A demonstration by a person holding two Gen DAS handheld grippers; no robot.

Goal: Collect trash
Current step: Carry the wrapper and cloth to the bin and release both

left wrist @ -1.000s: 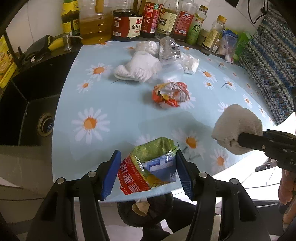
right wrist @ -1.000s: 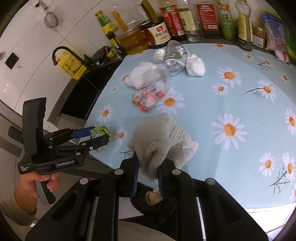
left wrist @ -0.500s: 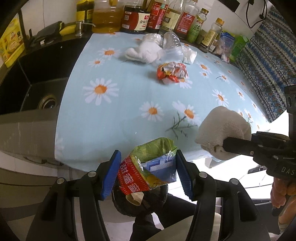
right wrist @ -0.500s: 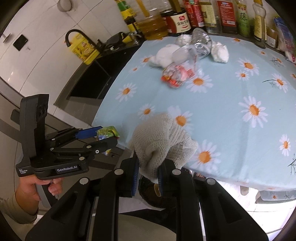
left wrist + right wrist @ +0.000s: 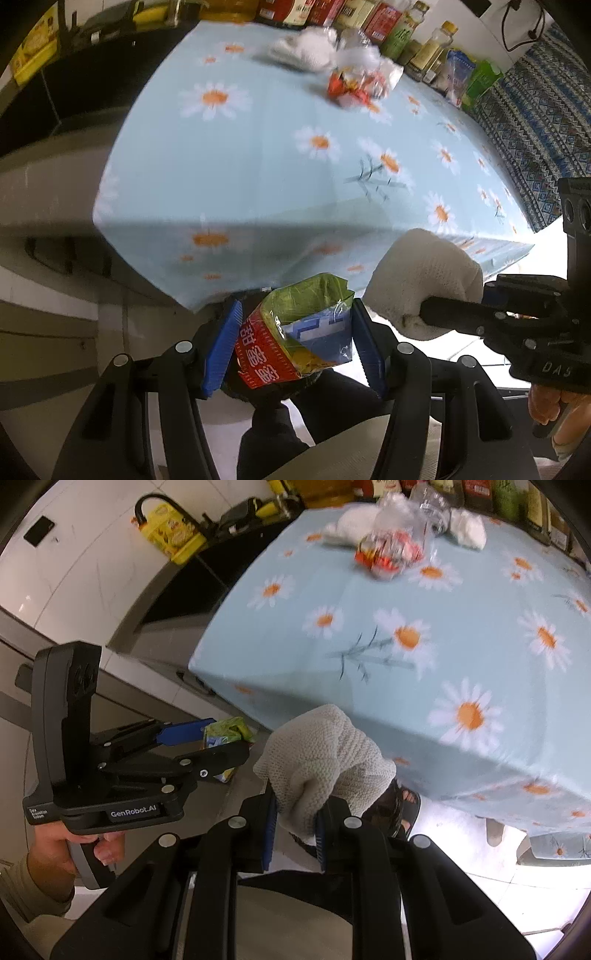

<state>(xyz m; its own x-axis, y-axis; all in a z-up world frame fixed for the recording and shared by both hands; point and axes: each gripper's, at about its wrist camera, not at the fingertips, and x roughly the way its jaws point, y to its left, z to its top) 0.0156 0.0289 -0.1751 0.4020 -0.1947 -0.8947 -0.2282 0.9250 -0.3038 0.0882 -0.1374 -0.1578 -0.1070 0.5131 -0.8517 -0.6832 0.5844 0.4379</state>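
Your left gripper (image 5: 295, 343) has its blue pads clamped on a crumpled carton (image 5: 295, 339), red, green and blue, pinched on both sides and held off the near edge of the table (image 5: 258, 166), above the floor; your right gripper (image 5: 293, 827) has its fingers drawn almost together on a wadded white knitted cloth (image 5: 325, 753), which bulges up past the fingertips and hangs just beyond the same edge; in the left view the cloth sits just right of the carton, close but not touching; far across the daisy-print tablecloth a red and silver wrapper (image 5: 388, 552), a clear plastic bottle (image 5: 428, 506) and white wads (image 5: 467, 531) lie bunched together, with a row of sauce bottles (image 5: 332, 11) behind; everything there is blurred
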